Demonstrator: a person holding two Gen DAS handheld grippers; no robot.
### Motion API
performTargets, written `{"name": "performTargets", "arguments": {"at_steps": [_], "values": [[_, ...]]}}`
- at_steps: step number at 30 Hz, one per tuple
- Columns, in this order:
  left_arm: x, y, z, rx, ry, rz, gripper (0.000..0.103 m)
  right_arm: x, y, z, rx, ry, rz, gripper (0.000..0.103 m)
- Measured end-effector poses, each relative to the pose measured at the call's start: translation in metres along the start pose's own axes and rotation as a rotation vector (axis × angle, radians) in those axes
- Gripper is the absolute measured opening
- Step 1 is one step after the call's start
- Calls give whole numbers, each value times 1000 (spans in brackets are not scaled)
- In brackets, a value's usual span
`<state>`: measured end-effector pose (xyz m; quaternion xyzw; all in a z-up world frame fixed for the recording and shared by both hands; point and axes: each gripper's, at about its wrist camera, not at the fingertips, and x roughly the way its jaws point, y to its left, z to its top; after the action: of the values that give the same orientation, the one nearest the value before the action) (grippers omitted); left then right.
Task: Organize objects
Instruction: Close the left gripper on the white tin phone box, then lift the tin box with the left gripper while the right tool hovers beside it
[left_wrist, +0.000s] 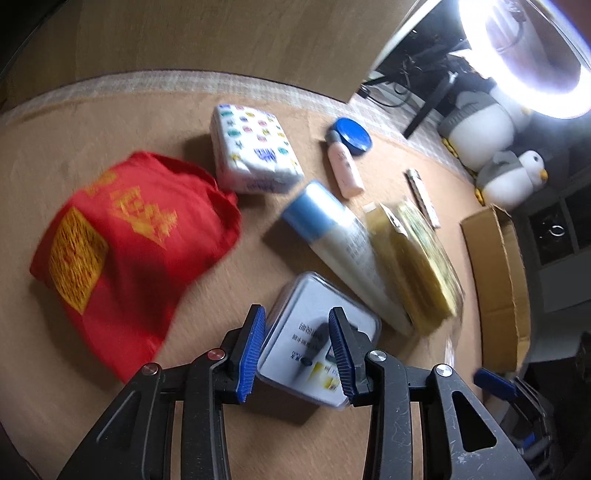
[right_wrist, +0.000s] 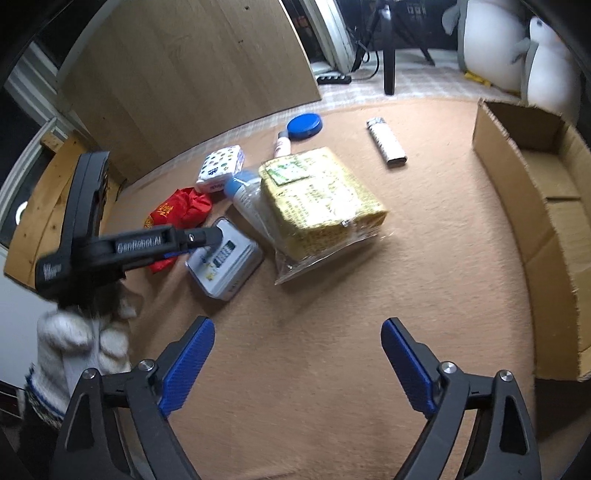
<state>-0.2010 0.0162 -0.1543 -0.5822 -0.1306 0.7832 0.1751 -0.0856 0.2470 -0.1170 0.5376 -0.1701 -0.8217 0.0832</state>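
My left gripper (left_wrist: 297, 321) is open, its blue pads just above a flat clear plastic case (left_wrist: 295, 314) on the tan mat; it also shows in the right wrist view (right_wrist: 207, 236) over the case (right_wrist: 229, 269). Around it lie a red cloth bag (left_wrist: 122, 236), a white tissue pack (left_wrist: 255, 155), a blue-capped tube (left_wrist: 332, 236), a yellow packet in clear wrap (left_wrist: 417, 266), a small pink bottle (left_wrist: 345, 166) and a blue lid (left_wrist: 354, 134). My right gripper (right_wrist: 297, 332) is open and empty over bare mat.
An open cardboard box (right_wrist: 524, 192) stands at the right edge of the mat. A white lighter (right_wrist: 386, 142) lies near the far side. Plush penguins (right_wrist: 517, 44) and a wooden board (right_wrist: 184, 74) stand behind. A bright ring light (left_wrist: 535, 55) glares.
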Motion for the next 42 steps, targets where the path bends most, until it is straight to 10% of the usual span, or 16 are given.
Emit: {"name": "performTargets", "arguments": {"at_steps": [9,15,42], "values": [[-4,-1,-26,9,-4,-60,39,28,-5,9,77,82,94,62],[-4,-4,-34,48,2,-70,65,49,-4,20,129,128,149,57],[2,-19,-43,213,-16,-59,61,88,7,39,192,191,227,31]]}}
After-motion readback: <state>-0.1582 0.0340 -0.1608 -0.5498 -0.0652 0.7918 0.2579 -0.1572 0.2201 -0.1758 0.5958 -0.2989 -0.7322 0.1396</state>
